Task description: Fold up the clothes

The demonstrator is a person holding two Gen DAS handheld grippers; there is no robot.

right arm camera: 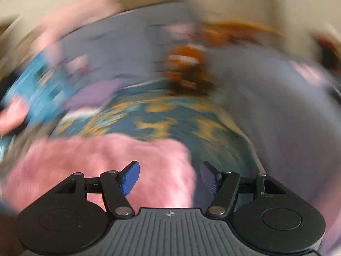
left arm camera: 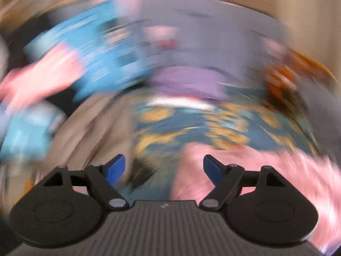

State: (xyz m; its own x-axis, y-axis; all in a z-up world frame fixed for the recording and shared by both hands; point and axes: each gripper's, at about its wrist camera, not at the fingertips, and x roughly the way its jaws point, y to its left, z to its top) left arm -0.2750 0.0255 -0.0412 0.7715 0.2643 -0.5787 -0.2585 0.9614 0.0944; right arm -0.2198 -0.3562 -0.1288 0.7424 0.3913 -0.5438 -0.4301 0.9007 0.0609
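Blurry bed (right arm camera: 266,89) with clothes in a heap, none seen folded.
Both tools (left arm camera: 164,168) (right arm camera: 169,176) wide, empty, by pink cloth (right arm camera: 106,164).

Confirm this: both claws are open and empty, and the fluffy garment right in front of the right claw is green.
Not quite. The fluffy garment in front of the right claw is pink, as the right wrist view shows. The rest holds: it and the left claw are open and empty.

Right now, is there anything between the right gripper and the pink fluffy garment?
Nothing visible. The right gripper is open and empty, and the pink garment lies directly ahead of its fingers; blur hides finer detail.
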